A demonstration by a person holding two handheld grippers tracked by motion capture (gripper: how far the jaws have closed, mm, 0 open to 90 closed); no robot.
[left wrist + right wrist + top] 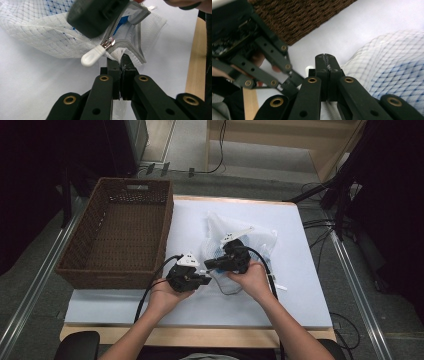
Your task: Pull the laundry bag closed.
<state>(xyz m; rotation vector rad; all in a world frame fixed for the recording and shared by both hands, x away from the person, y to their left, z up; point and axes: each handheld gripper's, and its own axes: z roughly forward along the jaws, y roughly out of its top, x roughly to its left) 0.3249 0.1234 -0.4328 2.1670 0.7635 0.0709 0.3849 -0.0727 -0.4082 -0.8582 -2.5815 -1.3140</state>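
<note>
Both tongs are pressed together. In the left gripper view the left tongs (121, 65) are pinched on the grey zipper edge of the white mesh laundry bag (45, 35), with the white zipper pull (93, 56) lying just at ten o'clock of the tips. The right tongs (327, 58) sit tight together too, over the bag's mesh; whether they grip any fabric I cannot tell. From the high view the bag lies mid-worktop (125, 307), at one o'clock of the two hands. The wicker basket (120, 232) stands at the worktop's left edge, close at ten o'clock of the left tongs. Open white surface runs toward three o'clock, right to the far edge.
</note>
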